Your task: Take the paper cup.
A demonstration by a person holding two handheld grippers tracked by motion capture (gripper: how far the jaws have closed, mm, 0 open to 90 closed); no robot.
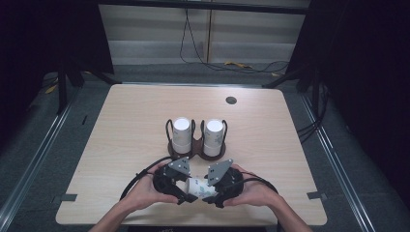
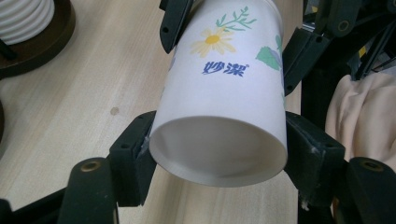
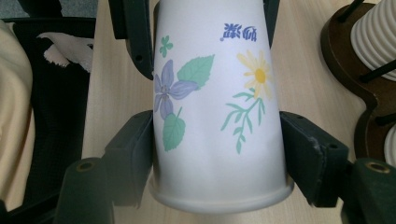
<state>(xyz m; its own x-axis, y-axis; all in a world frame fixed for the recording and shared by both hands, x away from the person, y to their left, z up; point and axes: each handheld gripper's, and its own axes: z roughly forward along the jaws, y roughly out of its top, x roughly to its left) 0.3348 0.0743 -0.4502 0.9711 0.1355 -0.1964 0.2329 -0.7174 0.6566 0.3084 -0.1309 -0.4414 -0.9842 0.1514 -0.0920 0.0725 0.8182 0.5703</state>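
A white paper cup (image 1: 196,187) printed with flowers and blue writing lies on its side just above the table near the front edge, held from both ends. My left gripper (image 1: 187,193) is shut on its base end: in the left gripper view the pads (image 2: 135,149) press on both sides of the cup (image 2: 224,93). My right gripper (image 1: 208,194) is shut on the rim end, and its pads (image 3: 133,149) clamp the cup (image 3: 210,116) near the rolled lip. Behind stands a dark wooden holder (image 1: 193,151) with two stacks of white cups (image 1: 182,131).
The holder's wire cages rise around each stack (image 1: 213,135), a short way beyond the grippers. Its base (image 2: 51,42) sits close at the left gripper's far left and at the right gripper's far right (image 3: 355,70). A round cable hole (image 1: 231,100) lies near the table's back edge.
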